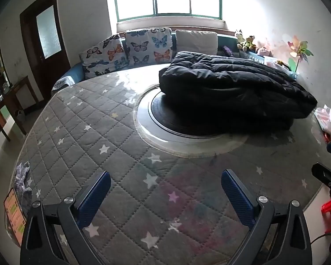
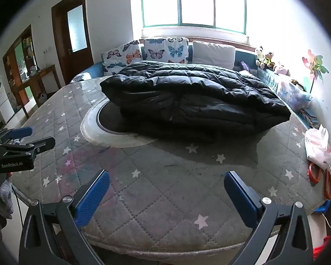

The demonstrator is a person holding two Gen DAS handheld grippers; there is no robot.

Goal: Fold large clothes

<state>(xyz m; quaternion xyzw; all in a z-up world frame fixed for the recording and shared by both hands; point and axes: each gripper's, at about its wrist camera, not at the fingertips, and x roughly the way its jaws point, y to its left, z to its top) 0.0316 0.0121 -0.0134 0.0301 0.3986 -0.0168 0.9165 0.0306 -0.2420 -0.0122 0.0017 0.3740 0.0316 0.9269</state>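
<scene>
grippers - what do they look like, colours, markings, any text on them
Both match. The left gripper and right gripper each have two flat blue fingers with a fine ribbed texture, mounted on black angular linkage arms with round silver pivot bolts. In the right wrist view the left gripper's black body carries white "GenRobot.AI" lettering. No sleeves or hands show clearly.

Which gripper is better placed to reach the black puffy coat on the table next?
Probably the right gripper: in its view the black coat lies straight ahead and looks nearer. From the left gripper the coat sits off to the right, past the round turntable. Both are open and empty.
</scene>
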